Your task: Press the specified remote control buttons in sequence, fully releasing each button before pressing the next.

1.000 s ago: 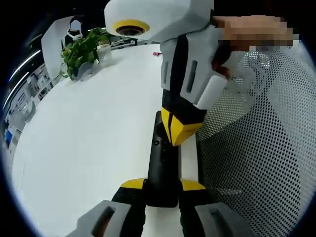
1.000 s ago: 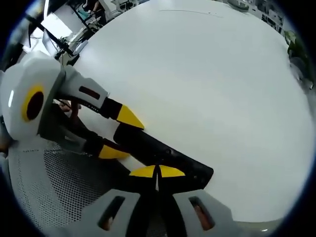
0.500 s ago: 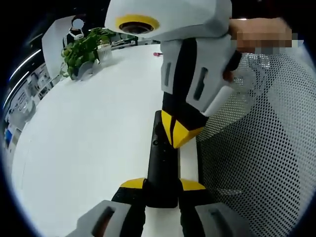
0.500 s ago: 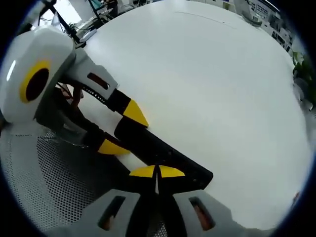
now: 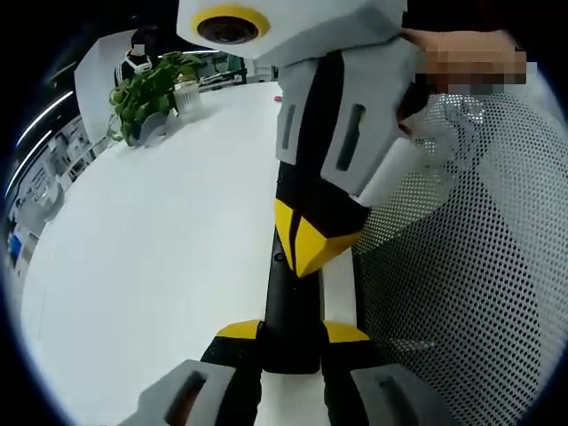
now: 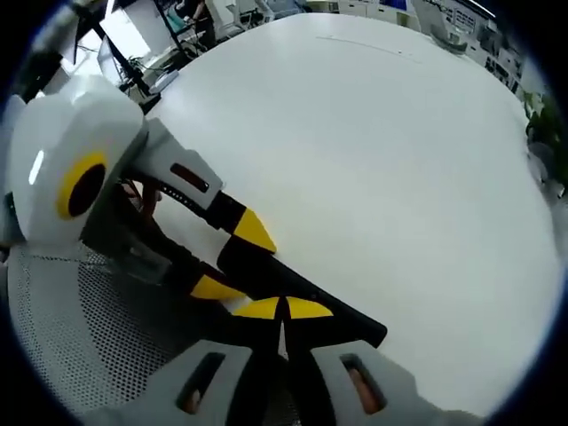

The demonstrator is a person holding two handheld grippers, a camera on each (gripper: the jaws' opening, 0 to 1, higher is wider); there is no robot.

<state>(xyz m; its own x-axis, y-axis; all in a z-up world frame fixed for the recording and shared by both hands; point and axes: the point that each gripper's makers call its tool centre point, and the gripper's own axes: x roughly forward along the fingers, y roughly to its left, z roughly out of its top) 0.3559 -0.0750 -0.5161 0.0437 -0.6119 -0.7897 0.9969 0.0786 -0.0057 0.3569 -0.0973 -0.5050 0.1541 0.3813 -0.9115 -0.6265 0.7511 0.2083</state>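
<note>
A long black remote lies over the white table's edge. My left gripper is shut on the remote's near end, one yellow tip on each side. My right gripper comes down from above, shut, its yellow tips together over the remote's top face near a small button; whether they touch it I cannot tell. In the right gripper view, the shut right gripper sits over the remote, and the left gripper holds that remote from the left.
A grey perforated chair back stands close on the right of the remote. A potted green plant and a small red item are at the table's far side. Office desks lie beyond the table.
My right gripper's shut tips have slid a little along the remote toward the left gripper's end. The left gripper keeps its hold on the remote.
</note>
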